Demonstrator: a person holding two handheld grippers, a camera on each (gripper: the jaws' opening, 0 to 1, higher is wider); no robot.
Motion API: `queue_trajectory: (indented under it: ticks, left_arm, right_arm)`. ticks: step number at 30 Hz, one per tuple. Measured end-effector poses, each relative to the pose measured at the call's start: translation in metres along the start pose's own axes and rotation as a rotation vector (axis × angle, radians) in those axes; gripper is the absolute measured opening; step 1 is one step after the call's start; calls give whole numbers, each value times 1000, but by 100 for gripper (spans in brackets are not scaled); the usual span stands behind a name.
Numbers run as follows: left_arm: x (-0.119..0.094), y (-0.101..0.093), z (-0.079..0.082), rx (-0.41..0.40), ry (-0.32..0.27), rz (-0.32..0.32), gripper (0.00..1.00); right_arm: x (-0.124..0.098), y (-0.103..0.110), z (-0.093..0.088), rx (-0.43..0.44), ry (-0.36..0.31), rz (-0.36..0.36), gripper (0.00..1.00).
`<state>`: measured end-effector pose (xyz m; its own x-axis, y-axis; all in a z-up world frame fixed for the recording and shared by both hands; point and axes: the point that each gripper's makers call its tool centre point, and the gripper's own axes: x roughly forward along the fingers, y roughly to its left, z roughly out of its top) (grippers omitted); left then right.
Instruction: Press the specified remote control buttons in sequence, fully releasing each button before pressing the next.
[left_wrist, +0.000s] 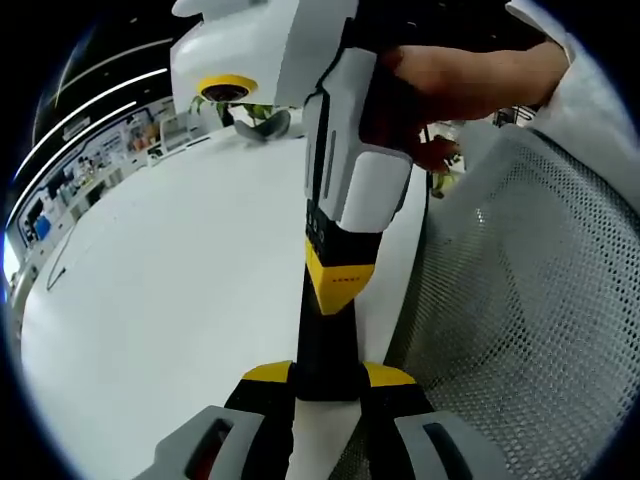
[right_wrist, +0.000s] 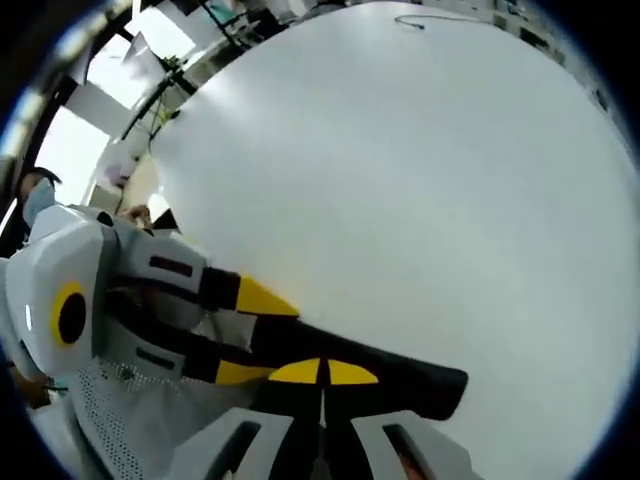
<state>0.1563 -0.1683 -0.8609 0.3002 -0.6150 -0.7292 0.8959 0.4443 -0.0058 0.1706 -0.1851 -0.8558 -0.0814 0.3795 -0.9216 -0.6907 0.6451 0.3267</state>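
Remote control, black and slim, sits clamped between the yellow-tipped jaws of the left gripper, its long axis running straight ahead from those jaws and away over the white table. The right gripper comes down onto it from the far side, a person's hand wrapped around its white body. Its two yellow tips are pressed together with no gap between them and lie on the remote just ahead of the left jaws. Whether they bear down on a button I cannot tell, since the remote's face is dark and no keys can be made out.

In the right gripper view the remote lies crosswise just ahead of the closed tips, its free end to their right and its other end in the left gripper to their left. A grey mesh chair stands to the right of the left jaws, cut off at the edge. Shelves far to their left are blurred.
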Motion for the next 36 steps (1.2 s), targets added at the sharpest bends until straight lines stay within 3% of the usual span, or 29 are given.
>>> queue_trajectory:
  ticks: [9, 15, 36]
  left_arm:
    - [0, 0, 0, 0, 1, 0, 24]
    - [0, 0, 0, -2, 1, 0, 24]
    - [0, 0, 0, 1, 1, -1, 24]
  right_arm:
    - [-1, -1, -1, 33, 0, 28, 0]
    - [-1, 2, -1, -10, -4, 2, 0]
    - [-1, 1, -2, -29, 9, -1, 0]
